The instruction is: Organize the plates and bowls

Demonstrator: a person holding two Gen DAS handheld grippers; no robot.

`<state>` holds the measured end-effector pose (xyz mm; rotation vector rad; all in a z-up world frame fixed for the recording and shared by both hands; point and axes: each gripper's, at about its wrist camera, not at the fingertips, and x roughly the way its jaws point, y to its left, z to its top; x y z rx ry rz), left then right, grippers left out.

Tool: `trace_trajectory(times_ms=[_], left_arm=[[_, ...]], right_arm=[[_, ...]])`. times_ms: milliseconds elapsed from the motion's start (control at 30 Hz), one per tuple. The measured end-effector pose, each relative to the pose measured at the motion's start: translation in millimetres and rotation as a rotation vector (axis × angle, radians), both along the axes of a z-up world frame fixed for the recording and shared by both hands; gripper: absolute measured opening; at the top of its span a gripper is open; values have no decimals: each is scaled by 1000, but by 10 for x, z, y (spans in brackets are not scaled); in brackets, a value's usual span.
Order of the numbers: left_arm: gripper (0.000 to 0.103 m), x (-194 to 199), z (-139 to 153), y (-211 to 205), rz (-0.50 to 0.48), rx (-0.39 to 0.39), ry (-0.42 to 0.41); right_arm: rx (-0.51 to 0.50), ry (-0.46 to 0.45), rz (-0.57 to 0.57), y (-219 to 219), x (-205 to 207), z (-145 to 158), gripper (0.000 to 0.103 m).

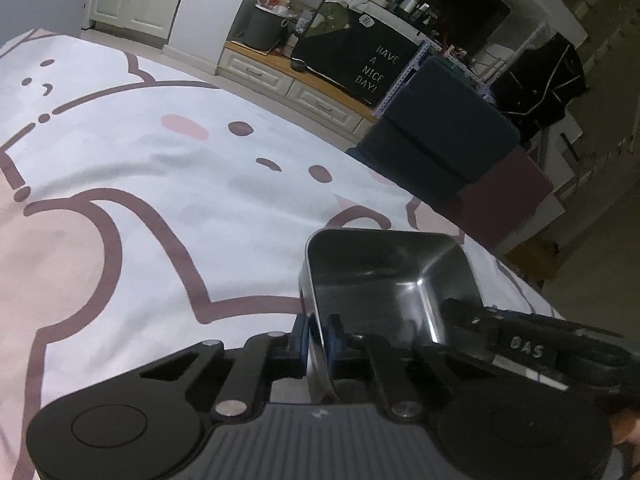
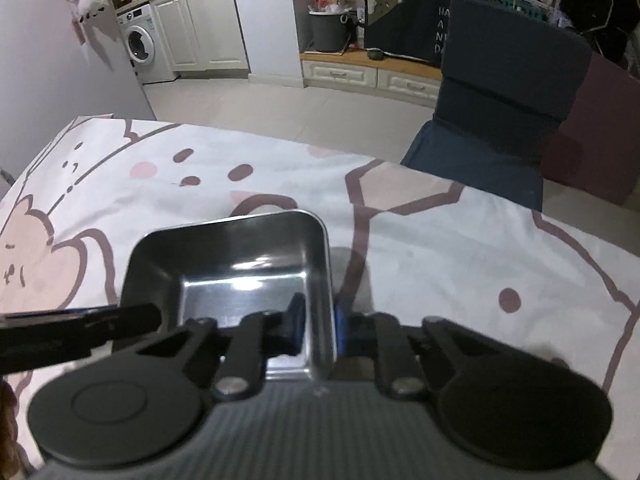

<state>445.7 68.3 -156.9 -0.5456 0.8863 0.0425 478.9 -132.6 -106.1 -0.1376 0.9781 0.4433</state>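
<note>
A square stainless-steel bowl (image 1: 380, 280) (image 2: 240, 276) sits low over the cartoon-printed tablecloth, and both grippers hold it. My left gripper (image 1: 317, 336) is shut on the bowl's near left wall, with one blue pad inside and one outside. My right gripper (image 2: 320, 328) is shut on the bowl's right wall in the same way. The black body of the right tool (image 1: 520, 346) shows at the bowl's right side in the left wrist view. The left tool's black finger (image 2: 80, 328) reaches in from the left in the right wrist view. The bowl is empty.
The white and pink tablecloth (image 1: 160, 200) (image 2: 440, 260) covers the table around the bowl. A dark blue padded chair (image 1: 440, 132) (image 2: 500, 100) stands at the table's far edge. Beyond are a tiled floor, cabinets and a washing machine (image 2: 140, 40).
</note>
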Motion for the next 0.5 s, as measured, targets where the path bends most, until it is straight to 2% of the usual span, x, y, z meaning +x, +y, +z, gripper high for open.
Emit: trace_trajectory(times_ms=[133, 300, 500], left_arm=[[6, -38, 9, 18, 4, -10, 15], [6, -119, 131, -21, -8, 13, 1], [6, -310, 423, -52, -19, 20, -48]], right_arm=[[8, -3, -4, -2, -69, 62, 6], [3, -12, -13, -13, -214, 158, 5], [29, -33, -49, -96, -400, 357, 4]])
